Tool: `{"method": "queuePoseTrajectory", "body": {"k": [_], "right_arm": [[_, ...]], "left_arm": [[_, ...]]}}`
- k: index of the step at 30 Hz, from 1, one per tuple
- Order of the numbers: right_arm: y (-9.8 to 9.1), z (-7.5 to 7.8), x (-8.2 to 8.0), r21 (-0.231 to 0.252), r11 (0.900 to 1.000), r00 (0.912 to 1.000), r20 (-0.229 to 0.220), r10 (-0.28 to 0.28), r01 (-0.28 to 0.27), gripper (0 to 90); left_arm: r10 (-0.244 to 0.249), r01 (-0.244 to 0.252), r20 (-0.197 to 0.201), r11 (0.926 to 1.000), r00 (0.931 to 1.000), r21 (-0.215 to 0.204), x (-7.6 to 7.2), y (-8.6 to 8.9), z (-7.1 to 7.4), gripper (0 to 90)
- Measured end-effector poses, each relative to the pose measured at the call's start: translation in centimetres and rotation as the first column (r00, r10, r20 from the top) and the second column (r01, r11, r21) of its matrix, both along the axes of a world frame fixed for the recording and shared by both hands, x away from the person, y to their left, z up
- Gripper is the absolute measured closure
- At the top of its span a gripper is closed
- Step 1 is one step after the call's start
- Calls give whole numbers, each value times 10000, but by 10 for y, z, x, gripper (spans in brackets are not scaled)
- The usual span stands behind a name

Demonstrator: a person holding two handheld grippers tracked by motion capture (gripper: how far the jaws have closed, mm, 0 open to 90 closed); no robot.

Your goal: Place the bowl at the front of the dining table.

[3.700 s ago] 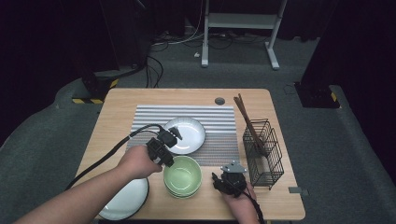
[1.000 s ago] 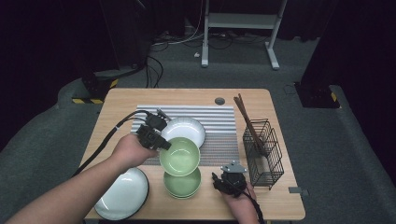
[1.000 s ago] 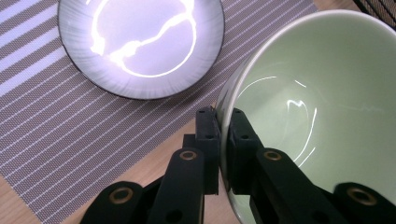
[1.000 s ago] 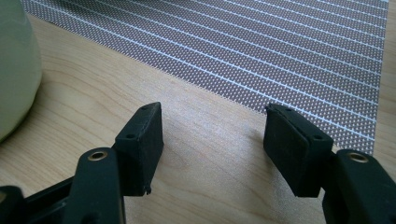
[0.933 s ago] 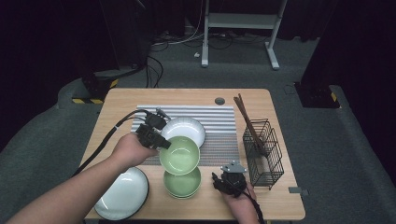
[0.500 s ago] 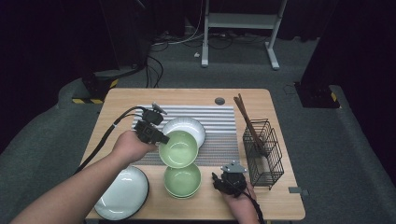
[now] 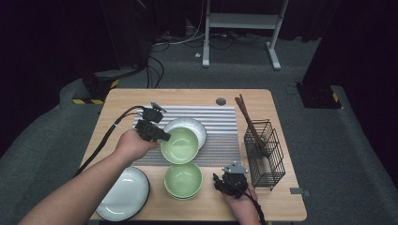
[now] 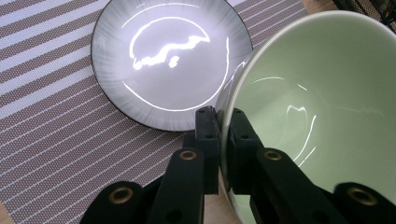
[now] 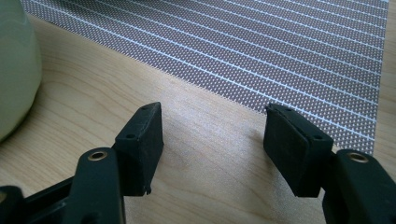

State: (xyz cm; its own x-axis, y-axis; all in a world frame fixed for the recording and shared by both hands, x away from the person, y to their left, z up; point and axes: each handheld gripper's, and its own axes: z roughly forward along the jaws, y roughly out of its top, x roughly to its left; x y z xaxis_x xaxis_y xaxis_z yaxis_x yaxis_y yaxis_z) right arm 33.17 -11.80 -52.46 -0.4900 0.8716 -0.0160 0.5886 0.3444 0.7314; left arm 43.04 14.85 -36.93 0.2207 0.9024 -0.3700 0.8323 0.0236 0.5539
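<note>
My left gripper [image 7: 158, 133] [image 8: 224, 125] is shut on the rim of a pale green bowl [image 7: 179, 145] [image 8: 317, 88], one jaw inside and one outside. It holds the bowl tilted in the air above a grey-white plate [image 7: 197, 126] [image 8: 159, 60] that lies on the striped mat [image 7: 220, 117] [image 8: 51, 121]. A second green bowl [image 7: 183, 179] [image 9: 14, 70] stands on the wood near the table's front. To its right, my right gripper [image 7: 225, 181] [image 9: 214, 135] rests low over the tabletop, open, with nothing between its jaws.
A white plate [image 7: 124, 193] lies at the front left corner. A black wire basket [image 7: 265, 154] holding chopsticks [image 7: 245, 112] stands at the right side. The left gripper's cable [image 7: 105, 140] trails across the left of the table.
My left gripper has taken the green bowl up off the bowl at the front and carried it toward the far side, over the plate on the mat. The right gripper has stayed still.
</note>
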Motion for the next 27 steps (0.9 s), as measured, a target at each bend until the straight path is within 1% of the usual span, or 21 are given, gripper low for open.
{"method": "queuePoseTrajectory", "body": {"k": [1, 3, 4, 7, 10, 13, 14, 15, 16, 17, 18, 20, 22, 23, 24, 25, 26, 27], "right_arm": [[0, 0, 0, 1, 10000, 10000, -1, 1, -1, 373], [0, 0, 0, -1, 10000, 10000, -1, -1, 1, 373], [0, 0, 0, 0, 10000, 10000, 0, 1, -1, 373], [0, 0, 0, -1, 10000, 10000, 1, 1, -1, 373], [0, 0, 0, 0, 10000, 10000, 1, -3, 3, 373], [0, 0, 0, 14, 10000, 10000, -2, -8, 8, 373], [0, 0, 0, 10, 10000, 10000, 0, -2, 2, 373], [0, 0, 0, 11, 10000, 10000, 1, -4, 4, 373], [0, 0, 0, 11, 10000, 10000, -2, -5, 5, 373], [0, 0, 0, 12, 10000, 10000, -1, -4, 4, 373], [0, 0, 0, 12, 10000, 10000, -1, -3, 3, 374], [0, 0, 0, 13, 10000, 10000, -1, -6, 6, 373], [0, 0, 0, -1, 10000, 10000, -3, -12, 12, 374], [0, 0, 0, 10, 10000, 10000, 1, -8, 8, 374], [0, 0, 0, 12, 10000, 10000, 2, -8, 8, 374], [0, 0, 0, 12, 10000, 10000, 1, -9, 9, 374], [0, 0, 0, 11, 10000, 10000, 1, -8, 8, 374], [0, 0, 0, 9, 10000, 10000, 0, -7, 7, 374]], "left_arm": [[1, -1, -35, 10000, 10000, -25, 1, 1, 0, 851], [201, -203, -57, 9996, 9998, -212, 4, 2, -2, 851], [127, -128, -80, 9998, 9999, -152, 5, 3, -2, 851], [321, -321, -37, 9993, 9995, -185, 9, 4, -4, 851], [448, -448, 17, 9985, 9990, -309, 13, 6, -5, 851], [596, -593, 94, 9979, 9982, -262, 17, 7, -7, 851], [636, -633, 81, 9975, 9979, -304, 18, 8, -7, 851], [611, -609, 82, 9978, 9981, -255, 19, 9, -8, 851], [695, -691, 132, 9971, 9975, -323, 20, 8, -8, 851], [643, -640, 99, 9974, 9979, -336, 21, 9, -8, 851], [816, -811, 127, 9959, 9966, -395, 22, 8, -9, 851], [720, -717, 78, 9969, 9974, -337, 23, 10, -9, 851], [792, -788, 110, 9961, 9968, -398, 25, 10, -10, 851], [936, -929, 121, 9946, 9955, -465, 27, 10, -11, 851], [839, -835, 90, 9957, 9964, -410, 28, 11, -11, 851], [960, -953, 124, 9942, 9953, -492, 29, 11, -12, 851], [957, -952, 95, 9943, 9954, -475, 31, 13, -13, 851], [1175, -1166, 122, 9916, 9930, -552, 32, 12, -13, 851]]}}
